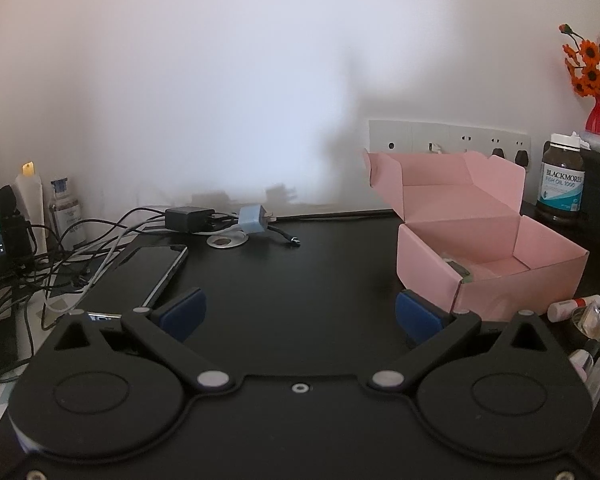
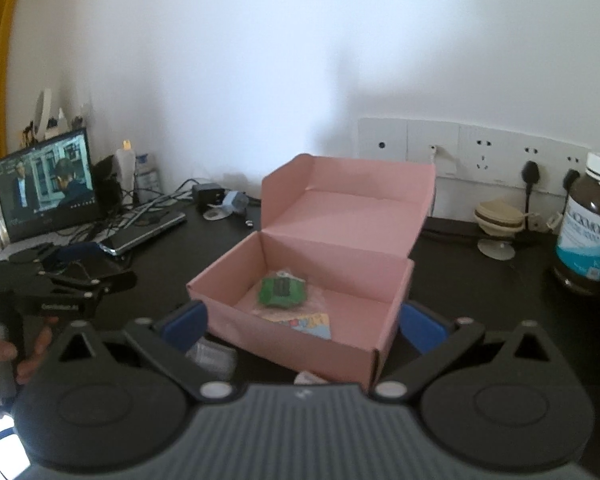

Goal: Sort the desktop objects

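Black desk point(image 1: 300, 272) filled the lower half of both views. Pink box point(image 2: 300, 280) sat open, lid up against the wall; in the left wrist view it was at 3 o'clock, in the right wrist view dead centre. Inside it already: a green packet point(image 2: 281, 291) and a printed card point(image 2: 306, 323) at 6 o'clock of that packet, so judging by that, sorting was partly done.

Still left out, as far as shown: brown pill bottle point(image 2: 590, 236) at 3 o'clock, phone point(image 1: 156, 272) at 9 o'clock, chargers and cables at 11 o'clock, plus small tubes point(image 1: 572, 306) and bits at 4 o'clock, too blurred to name.

Left gripper point(image 1: 300, 314): pads wide apart, nothing between, low over bare desk. Right gripper point(image 2: 302, 322): pads wide apart too, straddling the box front w/o visibly touching it, carrying nothing.
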Tool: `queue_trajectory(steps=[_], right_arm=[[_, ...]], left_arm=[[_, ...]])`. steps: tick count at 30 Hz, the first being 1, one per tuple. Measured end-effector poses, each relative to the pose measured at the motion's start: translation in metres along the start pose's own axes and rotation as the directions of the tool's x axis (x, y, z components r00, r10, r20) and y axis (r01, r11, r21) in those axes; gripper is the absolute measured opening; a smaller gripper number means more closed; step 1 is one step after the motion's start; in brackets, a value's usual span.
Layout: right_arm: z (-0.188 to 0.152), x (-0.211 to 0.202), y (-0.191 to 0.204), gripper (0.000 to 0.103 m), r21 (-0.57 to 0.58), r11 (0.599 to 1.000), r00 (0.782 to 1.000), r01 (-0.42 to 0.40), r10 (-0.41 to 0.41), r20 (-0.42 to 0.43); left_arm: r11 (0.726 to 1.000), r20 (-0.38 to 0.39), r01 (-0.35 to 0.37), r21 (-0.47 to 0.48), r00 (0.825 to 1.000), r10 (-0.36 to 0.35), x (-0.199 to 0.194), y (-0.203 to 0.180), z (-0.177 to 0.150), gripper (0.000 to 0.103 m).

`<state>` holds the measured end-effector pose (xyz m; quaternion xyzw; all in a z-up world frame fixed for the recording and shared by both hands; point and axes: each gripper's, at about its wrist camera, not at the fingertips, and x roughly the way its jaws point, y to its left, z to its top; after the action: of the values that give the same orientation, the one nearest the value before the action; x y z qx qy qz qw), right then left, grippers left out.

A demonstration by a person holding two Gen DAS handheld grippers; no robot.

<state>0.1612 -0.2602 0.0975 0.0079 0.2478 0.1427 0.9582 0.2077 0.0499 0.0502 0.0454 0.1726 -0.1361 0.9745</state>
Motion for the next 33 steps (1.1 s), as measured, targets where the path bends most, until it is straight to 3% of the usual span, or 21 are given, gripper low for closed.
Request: queue_trajectory(steps=[16, 22, 33], right_arm=[[-0.037, -0.014, -0.010, 0.102, 0.003, 1.000, 0.993, 0.005, -0.006, 0.122], [-0.046, -0.010, -0.014, 0.102, 0.061, 0.998, 0.990, 0.002, -0.011, 0.138], [-0.053, -0.009, -0.016, 0.102, 0.068, 0.998, 0.989, -0.020, 0.010, 0.148]], left_arm=[[1.000, 0.004, -0.017, 0.013, 1.000, 0.017, -0.001, -0.001, 0.000, 0.103], [1.000, 0.002, -0.020, 0.013, 1.000, 0.020, -0.001, -0.002, -0.001, 0.103], [0.999, -0.006, -0.039, 0.018, 0.999, 0.039, -0.001, -0.003, 0.000, 0.103]])
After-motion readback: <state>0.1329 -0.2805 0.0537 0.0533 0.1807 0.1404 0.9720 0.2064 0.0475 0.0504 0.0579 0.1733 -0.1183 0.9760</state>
